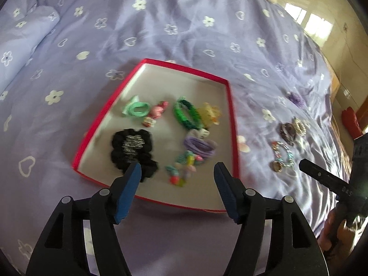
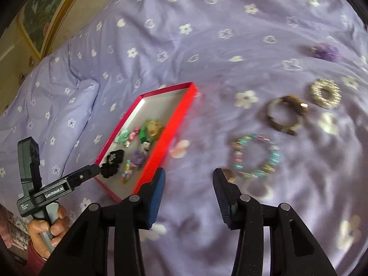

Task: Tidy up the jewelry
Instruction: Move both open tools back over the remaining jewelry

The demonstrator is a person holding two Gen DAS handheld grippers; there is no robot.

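A red box (image 1: pixel 231 115) with a white inside lies on the purple bedspread and holds a black scrunchie (image 1: pixel 131 149), a green bracelet (image 1: pixel 185 113), a mint hair tie (image 1: pixel 135 109), a purple hair tie (image 1: pixel 201 146) and small coloured clips. My left gripper (image 1: pixel 177 172) is open and empty above the box's near edge. To the right of the box on the bedspread lie a turquoise bead bracelet (image 2: pixel 256 156), a brown bracelet (image 2: pixel 286 115), a pearl ring-shaped piece (image 2: pixel 325 93) and a small ring (image 2: pixel 228 176). My right gripper (image 2: pixel 188 179) is open and empty, just left of the small ring.
A purple flower piece (image 2: pixel 326 51) lies farther back on the bedspread. The box shows in the right wrist view (image 2: pixel 170 124) with the left gripper's finger (image 2: pixel 85 174) over its near corner. A pillow (image 1: pixel 25 39) lies at the left. The bed edge and floor are at the far right.
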